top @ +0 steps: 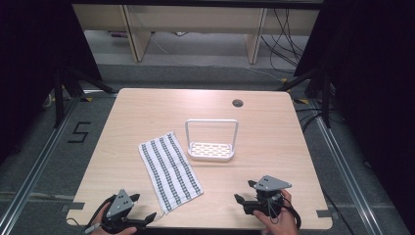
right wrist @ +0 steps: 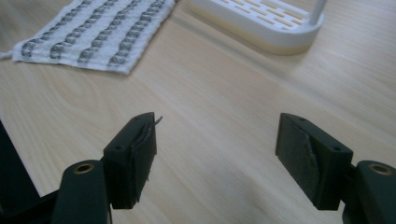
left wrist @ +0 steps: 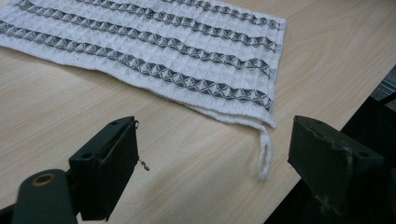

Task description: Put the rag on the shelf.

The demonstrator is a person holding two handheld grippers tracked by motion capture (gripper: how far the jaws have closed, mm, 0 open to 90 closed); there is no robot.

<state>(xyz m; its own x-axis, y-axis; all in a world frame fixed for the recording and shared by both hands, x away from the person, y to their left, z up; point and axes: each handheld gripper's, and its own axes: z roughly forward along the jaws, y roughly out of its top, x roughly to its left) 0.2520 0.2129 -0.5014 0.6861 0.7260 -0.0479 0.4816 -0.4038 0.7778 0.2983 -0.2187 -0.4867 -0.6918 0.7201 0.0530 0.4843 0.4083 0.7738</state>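
Towel [left wrist: 154, 60] far end cut off

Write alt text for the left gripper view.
A white towel with dark striped bands lies flat on a wooden table, its small hanging loop pointing toward the camera. The left tool has its two black jaws wide open, empty.

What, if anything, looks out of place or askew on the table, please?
The striped towel lies skewed to the table edges, its hanging loop trailing near the front edge. The white rack sits square and upright.
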